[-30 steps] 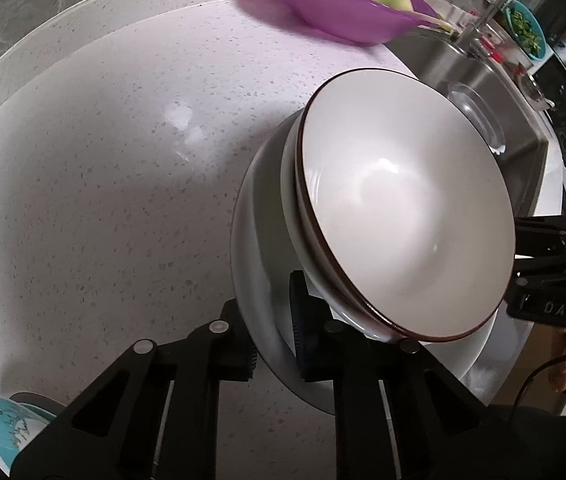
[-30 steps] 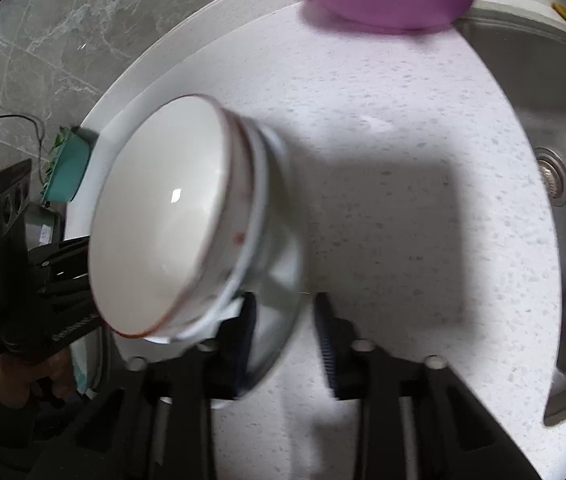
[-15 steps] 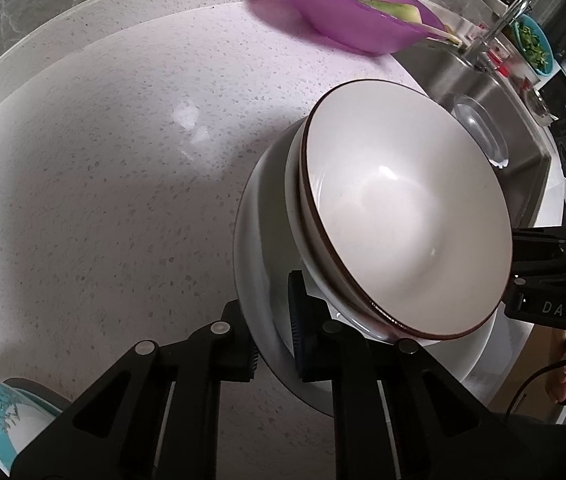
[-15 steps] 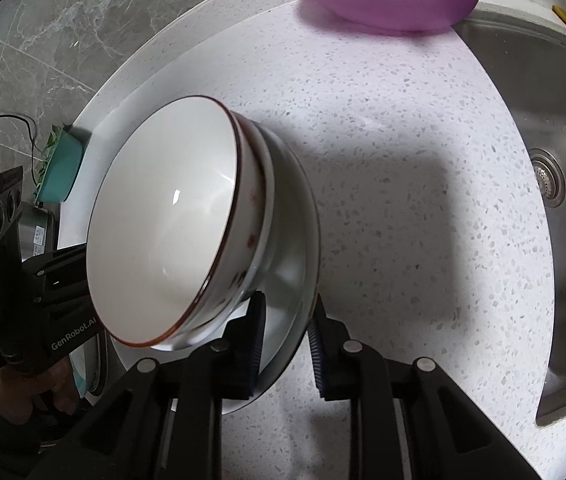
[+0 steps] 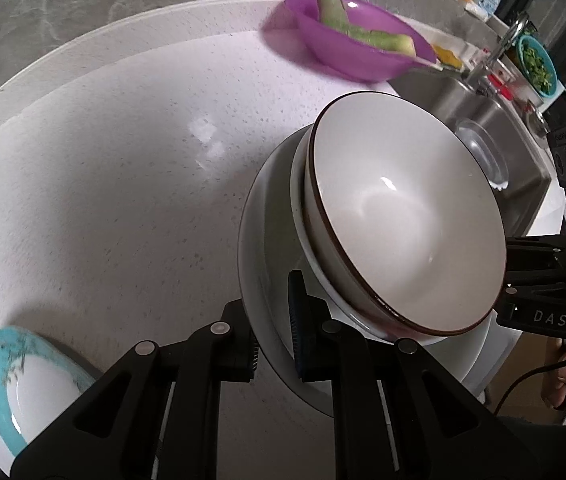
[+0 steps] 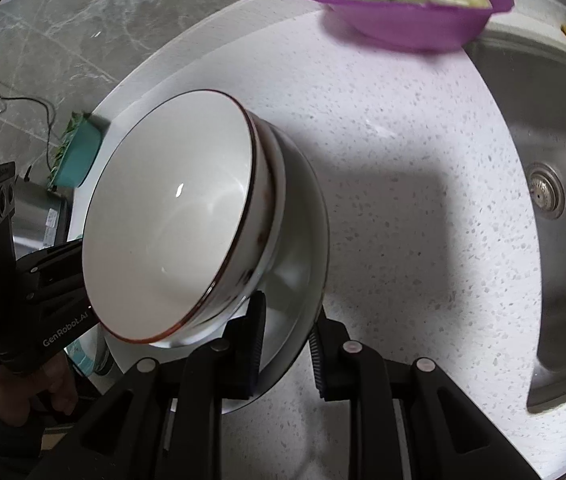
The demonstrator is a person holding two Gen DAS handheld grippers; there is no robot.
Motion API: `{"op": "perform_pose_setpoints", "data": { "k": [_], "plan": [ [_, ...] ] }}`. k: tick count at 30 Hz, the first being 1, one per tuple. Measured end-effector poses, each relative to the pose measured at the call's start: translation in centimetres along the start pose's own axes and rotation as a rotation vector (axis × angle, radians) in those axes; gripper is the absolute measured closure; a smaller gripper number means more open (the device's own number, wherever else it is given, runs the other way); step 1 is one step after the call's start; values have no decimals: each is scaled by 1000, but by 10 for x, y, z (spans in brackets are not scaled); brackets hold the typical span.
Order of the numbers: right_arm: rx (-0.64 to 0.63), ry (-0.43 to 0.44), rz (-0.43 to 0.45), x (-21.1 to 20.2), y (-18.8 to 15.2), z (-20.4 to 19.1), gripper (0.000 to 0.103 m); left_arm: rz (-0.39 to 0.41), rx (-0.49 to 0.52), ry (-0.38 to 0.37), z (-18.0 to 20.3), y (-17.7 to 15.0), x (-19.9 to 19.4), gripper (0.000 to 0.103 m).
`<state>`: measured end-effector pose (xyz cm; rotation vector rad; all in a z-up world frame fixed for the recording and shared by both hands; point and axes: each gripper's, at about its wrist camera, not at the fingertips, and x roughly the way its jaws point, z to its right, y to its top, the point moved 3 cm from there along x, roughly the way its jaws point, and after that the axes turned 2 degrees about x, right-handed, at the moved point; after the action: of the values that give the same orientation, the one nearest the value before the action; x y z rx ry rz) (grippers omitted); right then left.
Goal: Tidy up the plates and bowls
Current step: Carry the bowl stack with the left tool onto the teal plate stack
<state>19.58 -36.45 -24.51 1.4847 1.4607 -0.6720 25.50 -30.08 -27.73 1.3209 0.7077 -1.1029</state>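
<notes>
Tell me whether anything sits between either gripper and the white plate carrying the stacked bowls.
Nothing visible does. The left gripper and the right gripper each already straddle the rim of the white plate from opposite sides, with the brown-rimmed bowl stacked on it. How firmly the pads press cannot be told.

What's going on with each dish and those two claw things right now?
left gripper: shut on the white plate's rim.
right gripper: shut on the opposite rim.
white plate: held in the air, carrying bowls.
brown-rimmed bowl: empty, nested in another bowl.
purple bowl: holds green vegetable pieces.
teal-rimmed plate: on the counter.
</notes>
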Motion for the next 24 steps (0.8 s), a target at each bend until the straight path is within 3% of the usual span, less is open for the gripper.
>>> {"op": "perform_pose_setpoints", "data": {
  "k": [13, 24],
  "plan": [
    [-181, 54, -9, -32, -3, -59, 80, 101, -144, 66, -19, -42, -98, 92],
    [-314, 87, -25, -23, -9, -156, 80, 160, -229, 125, -98, -98, -180, 92]
  ]
}}
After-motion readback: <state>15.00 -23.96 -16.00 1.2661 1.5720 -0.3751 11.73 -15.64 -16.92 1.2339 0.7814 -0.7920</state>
